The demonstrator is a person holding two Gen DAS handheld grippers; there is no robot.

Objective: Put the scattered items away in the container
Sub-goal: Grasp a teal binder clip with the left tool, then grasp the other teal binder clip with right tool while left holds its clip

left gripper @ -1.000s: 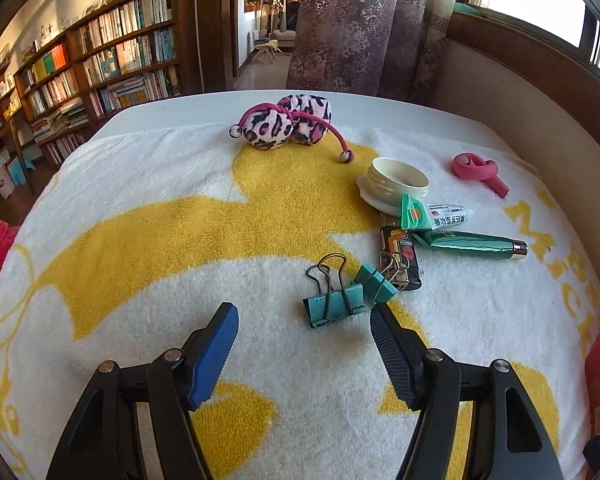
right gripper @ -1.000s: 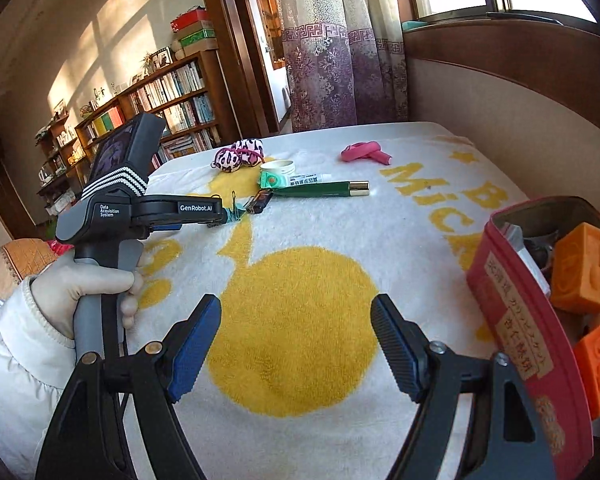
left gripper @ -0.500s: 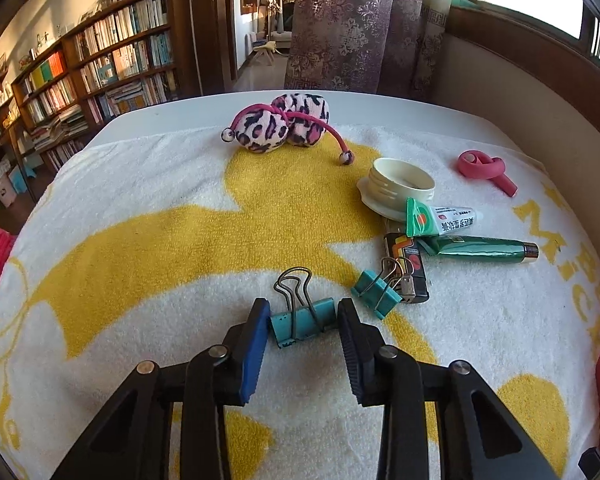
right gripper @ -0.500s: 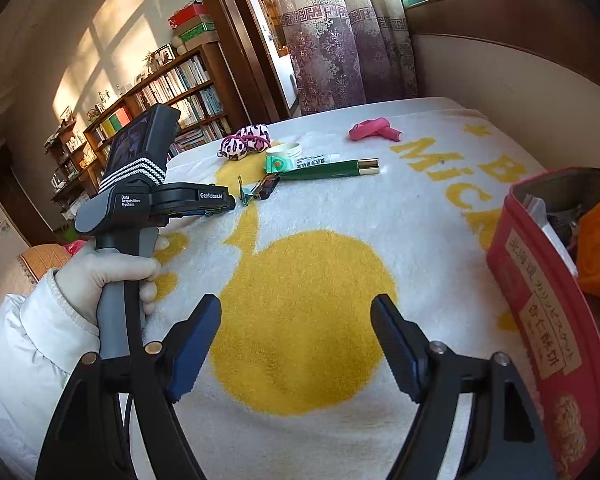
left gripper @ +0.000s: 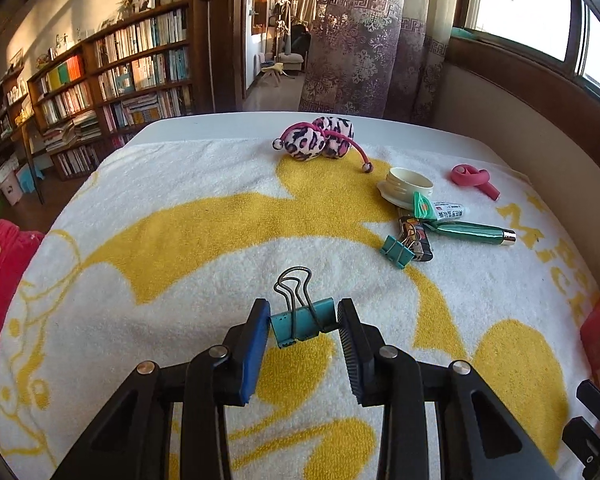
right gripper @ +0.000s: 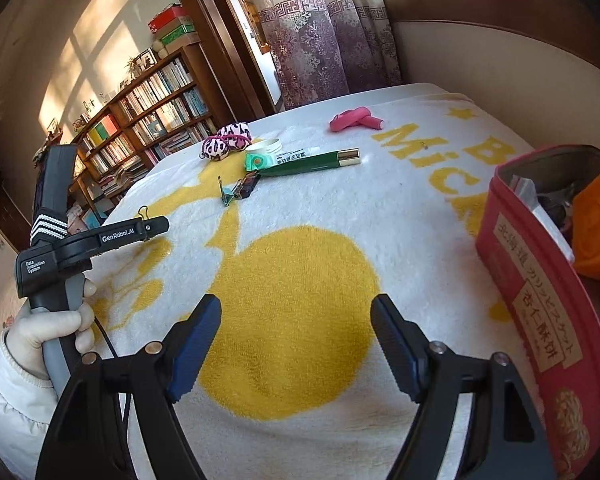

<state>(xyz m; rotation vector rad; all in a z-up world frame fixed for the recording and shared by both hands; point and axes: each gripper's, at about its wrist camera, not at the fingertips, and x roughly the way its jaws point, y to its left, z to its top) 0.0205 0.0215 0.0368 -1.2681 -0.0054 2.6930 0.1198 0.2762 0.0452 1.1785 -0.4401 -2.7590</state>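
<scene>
My left gripper is shut on a teal binder clip and holds it above the towel, wire handles up. A second teal binder clip lies by a dark lighter, a green pen, a small tube, a cream lid, a pink hair curler and leopard earmuffs. My right gripper is open and empty over the yellow patch. The red tin stands at its right, holding orange blocks.
A white and yellow towel covers the table. A wall runs along the right side. Bookshelves stand at the far left. The left hand-held gripper shows in the right wrist view.
My left gripper moved onto the near binder clip, closed on it and lifted it off the towel. My right gripper stayed open and drifted slightly.
</scene>
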